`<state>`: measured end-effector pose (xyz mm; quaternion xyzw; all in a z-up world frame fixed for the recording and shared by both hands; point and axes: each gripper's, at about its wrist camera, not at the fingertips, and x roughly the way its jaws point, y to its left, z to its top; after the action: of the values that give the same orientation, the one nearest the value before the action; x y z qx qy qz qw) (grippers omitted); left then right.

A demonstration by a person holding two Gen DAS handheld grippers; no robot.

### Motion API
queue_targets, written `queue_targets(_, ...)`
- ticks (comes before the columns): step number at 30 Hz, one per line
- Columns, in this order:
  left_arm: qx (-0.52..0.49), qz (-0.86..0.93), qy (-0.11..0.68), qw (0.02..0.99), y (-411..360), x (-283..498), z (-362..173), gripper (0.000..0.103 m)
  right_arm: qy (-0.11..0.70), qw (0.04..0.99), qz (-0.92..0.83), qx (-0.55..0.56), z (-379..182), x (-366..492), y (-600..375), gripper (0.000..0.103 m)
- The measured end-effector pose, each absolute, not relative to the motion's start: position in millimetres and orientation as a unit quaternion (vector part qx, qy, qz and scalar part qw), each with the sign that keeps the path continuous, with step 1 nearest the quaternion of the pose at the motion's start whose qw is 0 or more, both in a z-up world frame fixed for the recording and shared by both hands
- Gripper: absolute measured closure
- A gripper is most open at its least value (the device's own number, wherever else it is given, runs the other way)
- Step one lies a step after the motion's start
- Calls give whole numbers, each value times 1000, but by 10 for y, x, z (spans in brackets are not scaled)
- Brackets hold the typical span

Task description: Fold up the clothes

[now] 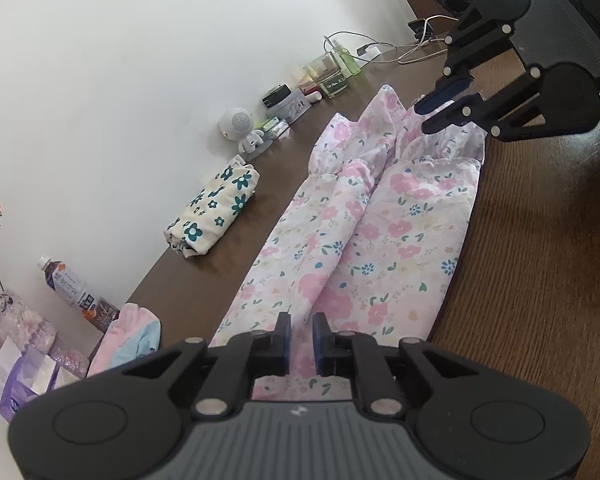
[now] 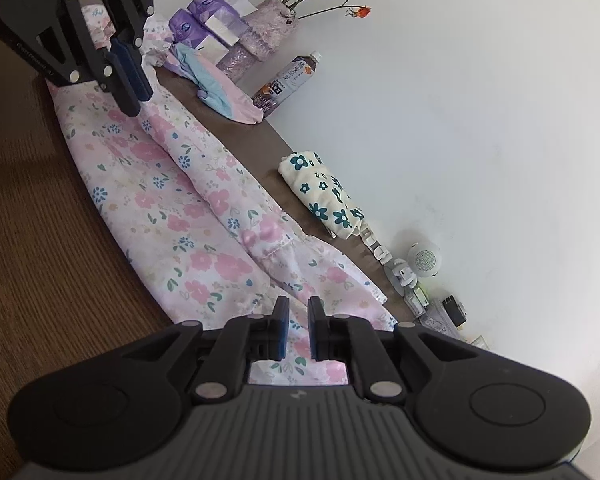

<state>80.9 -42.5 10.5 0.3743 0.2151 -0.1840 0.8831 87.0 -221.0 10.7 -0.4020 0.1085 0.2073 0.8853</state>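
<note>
Pink floral fabric, a thin garment (image 1: 352,240) folded lengthwise into a long strip with a raised ridge down its middle, lies flat on the dark wood-grain table (image 1: 540,280). It runs between the two grippers, one at each end.

Left gripper (image 1: 301,342): positioned low over the near end of the garment in its own view, fingers pointing along the strip. The blue-padded fingers stand slightly apart with a narrow gap, and floral fabric shows in that gap. Whether cloth is pinched cannot be determined. In the right wrist view the same gripper (image 2: 130,80) angles downward onto the far end of the garment, its tips at the fabric surface.

Right gripper (image 2: 299,328): positioned low over the gathered, ruffled end of the garment, fingers pointing along the strip toward the left gripper. Its fingers likewise show a narrow gap with fabric visible beyond it. A grasp cannot be confirmed. In the left wrist view it (image 1: 444,100) tilts downward, tips just at the ruffled edge.

Along the white wall: a folded cream cloth with teal flowers (image 1: 216,210), a pink-and-blue garment (image 1: 128,334), a drink bottle (image 1: 74,290), a vase with dried roses (image 2: 274,20), purple tissue packs (image 2: 204,20) and a small white robot-shaped speaker (image 1: 242,128).
</note>
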Motion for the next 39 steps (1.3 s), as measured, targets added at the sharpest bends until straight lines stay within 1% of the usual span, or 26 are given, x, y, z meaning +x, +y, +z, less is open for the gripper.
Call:
queue_targets(1,373,-183,215,884,-425,802,111,89,112,894,212,-379,160,882,-2256,90)
queue_targets(2,372,-180,216,885,-423,805,111,86,121,904,214,-349,235,937,-2313,83)
queue_targets(3,371,-178,216,885,-422,808,111,84,131,915,212,-318,310,1022,-2375,79)
queue_targets(4,370,-175,217,886,-420,813,111,82,141,924,207,-288,379,1126,-2440,71)
queue_targets(5,366,-174,219,888,-416,831,109,77,155,931,204,-259,440,1250,-2510,67)
queue_targets(6,362,-173,221,889,-412,849,108,74,171,935,204,-233,485,1372,-2571,63)
queue_targets(7,358,-172,224,890,-408,866,107,72,186,938,205,-208,524,1491,-2627,62)
queue_targets(8,354,-170,226,892,-404,884,106,71,200,940,207,-185,551,1599,-2670,57)
queue_targets(9,350,-169,228,893,-401,902,104,71,210,940,208,-170,561,1685,-2687,51)
queue_targets(11,342,-167,233,895,-393,937,102,71,227,940,210,-144,569,1842,-2702,46)
queue_targets(12,338,-165,235,896,-389,955,101,72,237,939,209,-132,561,1911,-2708,46)
queue_targets(13,333,-164,237,898,-385,972,100,75,249,938,207,-121,546,1974,-2713,46)
queue_targets(14,330,-163,240,898,-382,990,97,96,259,936,211,-109,530,2014,-2721,48)
queue_targets(15,331,-165,243,897,-380,1002,86,103,268,934,217,-96,512,2042,-2730,67)
queue_targets(16,331,-166,241,897,-375,1000,83,102,277,931,224,-84,494,2070,-2740,83)
queue_targets(17,332,-165,235,899,-372,988,89,102,278,931,227,-75,493,2063,-2750,102)
queue_targets(22,348,-151,197,904,-362,877,159,102,227,943,235,-60,671,1795,-2848,102)
queue_targets(25,367,-157,198,895,-375,818,108,102,197,946,246,-76,781,1529,-2878,102)
queue_targets(29,380,-175,214,883,-392,775,-14,102,216,938,236,-136,578,1326,-2809,102)
queue_targets(32,381,-182,219,880,-393,737,-43,101,237,934,226,-138,414,1335,-2824,101)
queue_targets(34,376,-183,220,881,-371,715,-35,95,247,934,222,-134,360,1340,-2836,98)
queue_targets(35,368,-184,221,884,-348,697,-14,89,247,934,221,-129,353,1329,-2850,96)
queue_targets(36,358,-185,223,888,-316,683,23,81,244,936,221,-123,362,1312,-2869,90)
queue_targets(37,336,-187,221,896,-269,664,91,77,240,938,221,-117,384,1287,-2890,85)
queue_targets(38,315,-189,220,904,-222,646,159,72,232,942,218,-109,419,1250,-2913,72)
queue_targets(39,293,-191,218,911,-175,627,227,70,221,946,215,-101,467,1204,-2937,62)
